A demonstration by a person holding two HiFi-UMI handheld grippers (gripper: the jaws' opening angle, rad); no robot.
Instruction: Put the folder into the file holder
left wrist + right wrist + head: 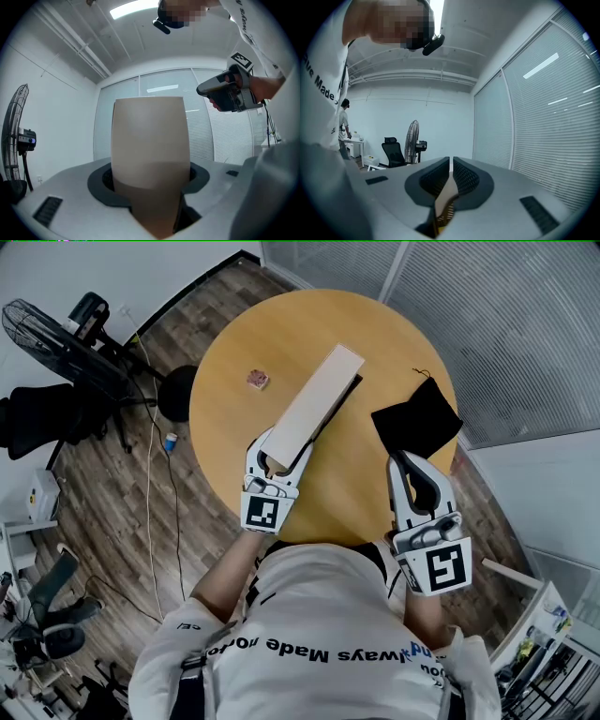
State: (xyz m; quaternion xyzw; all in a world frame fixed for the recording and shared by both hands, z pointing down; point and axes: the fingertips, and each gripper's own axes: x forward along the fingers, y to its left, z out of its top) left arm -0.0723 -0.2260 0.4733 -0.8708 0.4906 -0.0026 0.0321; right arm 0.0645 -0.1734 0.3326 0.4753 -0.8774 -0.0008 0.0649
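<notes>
On the round wooden surface (281,338), a black folder (417,420) is lying flat near the right edge, with a thin string showing at its far corner. The right claw (405,461) is hovering just at the near corner of this folder. In the right gripper view this claw (451,176) is clenched, with only a thin slit showing between its jaws. The left claw (279,454) is grasping the near end of a long beige file holder (314,404), with its jaws standing wide on both sides of it. The holder is reaching away over the middle of the surface, just beside the folder but apart from it. A small pinkish block (258,380) is sitting on the surface, left of the holder.
</notes>
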